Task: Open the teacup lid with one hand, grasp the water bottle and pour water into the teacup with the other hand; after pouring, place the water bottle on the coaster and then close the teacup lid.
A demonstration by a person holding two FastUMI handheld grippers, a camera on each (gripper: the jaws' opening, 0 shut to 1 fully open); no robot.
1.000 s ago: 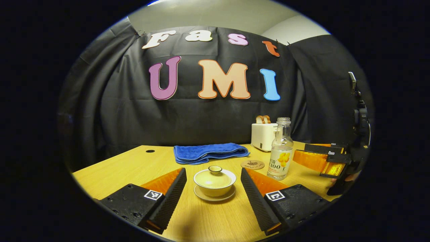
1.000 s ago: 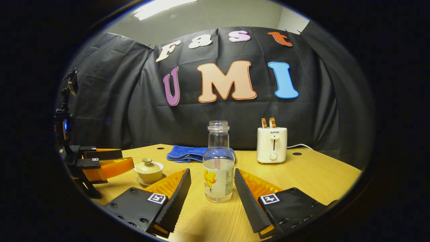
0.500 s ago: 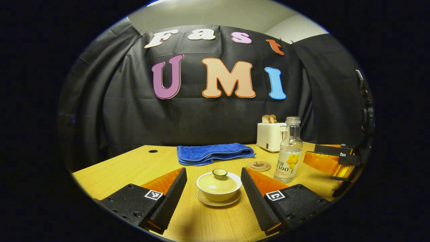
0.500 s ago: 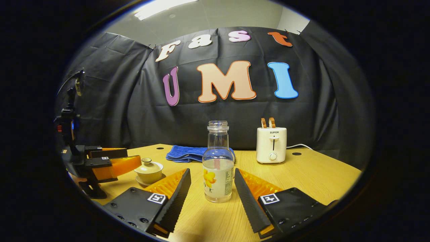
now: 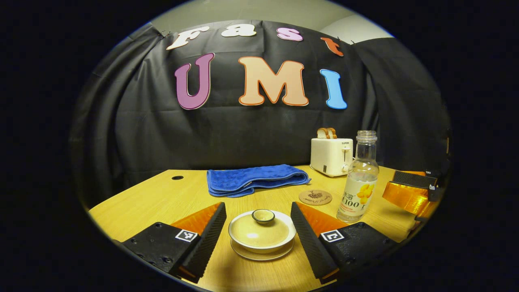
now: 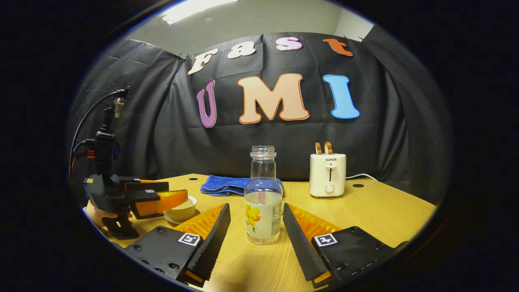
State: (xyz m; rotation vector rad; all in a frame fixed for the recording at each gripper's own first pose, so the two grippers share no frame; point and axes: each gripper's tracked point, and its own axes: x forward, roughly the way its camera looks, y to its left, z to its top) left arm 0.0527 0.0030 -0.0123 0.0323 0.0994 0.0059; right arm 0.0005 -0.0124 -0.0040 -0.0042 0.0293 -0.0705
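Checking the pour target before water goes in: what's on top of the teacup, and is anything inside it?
A lid with a small round knob sits on the teacup, which stands on a saucer. The lid covers the inside, so its contents cannot be seen.

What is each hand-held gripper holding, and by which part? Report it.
Nothing. The left hand-held gripper is open around the lidded cream porcelain teacup; the right hand-held gripper is open around the clear glass water bottle.

My left tool has open room on both sides of the teacup. Bare desk lies to its left. The water bottle and coaster crowd the right.
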